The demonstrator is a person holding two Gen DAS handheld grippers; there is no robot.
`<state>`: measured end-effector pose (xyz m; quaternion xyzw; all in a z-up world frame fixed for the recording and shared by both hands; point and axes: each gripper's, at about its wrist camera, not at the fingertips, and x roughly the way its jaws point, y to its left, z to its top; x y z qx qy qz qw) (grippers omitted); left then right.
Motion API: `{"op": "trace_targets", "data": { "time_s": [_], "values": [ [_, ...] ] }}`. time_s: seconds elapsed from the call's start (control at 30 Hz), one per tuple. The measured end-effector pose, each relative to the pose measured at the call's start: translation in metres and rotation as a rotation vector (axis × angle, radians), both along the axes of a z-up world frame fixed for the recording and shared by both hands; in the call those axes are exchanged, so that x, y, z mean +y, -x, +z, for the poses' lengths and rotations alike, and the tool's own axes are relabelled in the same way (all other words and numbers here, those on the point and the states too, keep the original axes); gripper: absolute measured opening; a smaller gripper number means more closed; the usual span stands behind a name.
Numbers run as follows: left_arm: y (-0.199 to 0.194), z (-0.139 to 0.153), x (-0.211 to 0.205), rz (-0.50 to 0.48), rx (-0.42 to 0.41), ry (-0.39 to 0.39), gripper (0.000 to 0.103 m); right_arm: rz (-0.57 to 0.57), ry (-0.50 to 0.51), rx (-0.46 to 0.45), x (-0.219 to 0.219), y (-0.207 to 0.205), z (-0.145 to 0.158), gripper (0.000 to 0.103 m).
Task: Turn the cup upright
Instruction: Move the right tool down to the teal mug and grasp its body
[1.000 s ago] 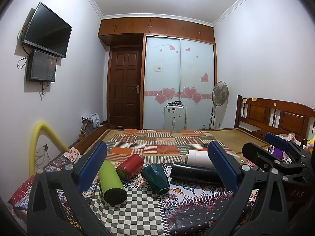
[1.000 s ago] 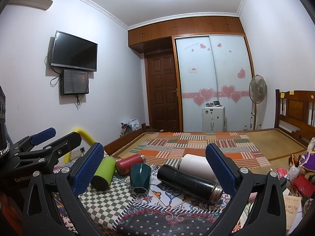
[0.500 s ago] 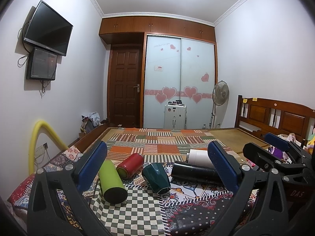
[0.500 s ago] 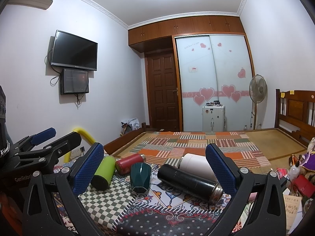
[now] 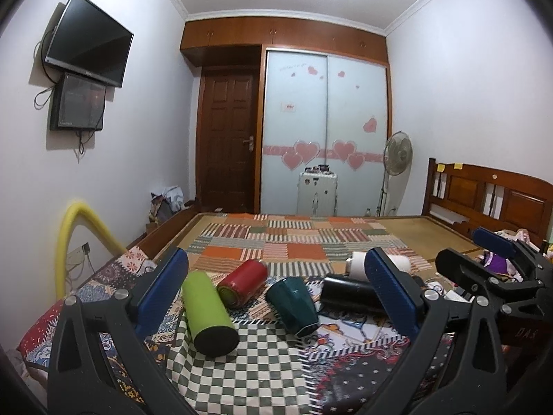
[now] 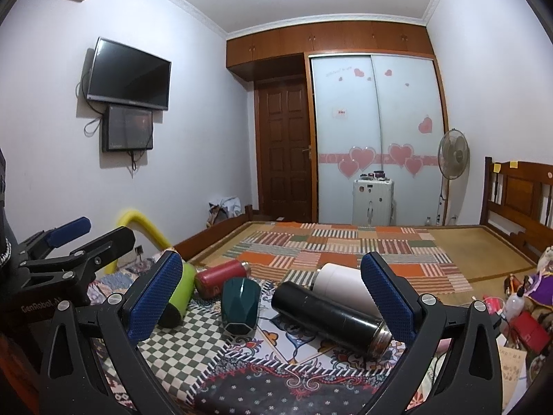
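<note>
The dark green faceted cup (image 5: 293,305) (image 6: 240,306) lies on its side on the patterned bed cover (image 5: 255,366), between the red bottle (image 5: 243,283) and the black flask (image 5: 349,298). Its long axis runs from the far side toward the cameras. A flat hexagon-shaped end faces the cameras; whether this is the base or the mouth is hard to tell. The surface looks glossy, with angular facets.

The left gripper (image 5: 276,307) is wide open and holds nothing; the green bottle (image 5: 207,313), red bottle and cup show between its blue ribbed pads (image 5: 162,290). The right gripper (image 6: 271,302) is also wide open and empty, above the cup and flask.

The white cylinder (image 6: 340,282) is partly hidden behind the flask. The flask's metal neck (image 6: 380,339) points toward the right gripper's side. The green bottle is half covered by a pad in the right view.
</note>
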<state>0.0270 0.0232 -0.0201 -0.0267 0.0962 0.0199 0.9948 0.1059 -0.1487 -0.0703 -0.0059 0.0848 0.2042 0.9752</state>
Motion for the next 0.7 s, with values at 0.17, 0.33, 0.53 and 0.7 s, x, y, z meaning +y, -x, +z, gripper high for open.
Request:
{"op": "trace_targets", "data": {
  "time_s": [0.17,0.33,0.53,0.7],
  "values": [
    [-0.024,-0.017,0.018,0.025,0.065,-0.004,0.103,0.034,0.05,0.063,0.014,-0.025,-0.008,0.103],
    [-0.047,-0.04,0.033,0.043,0.127,-0.02,0.103,0.065,0.111,0.144,0.032,-0.059,-0.02,0.103],
    [-0.071,-0.064,0.055,0.056,0.19,-0.016,0.103,0.131,0.158,0.267,0.055,-0.096,-0.035,0.099],
    [-0.083,-0.079,0.066,0.064,0.228,-0.015,0.103,0.193,0.205,0.381,0.076,-0.122,-0.051,0.092]
  ]
}}
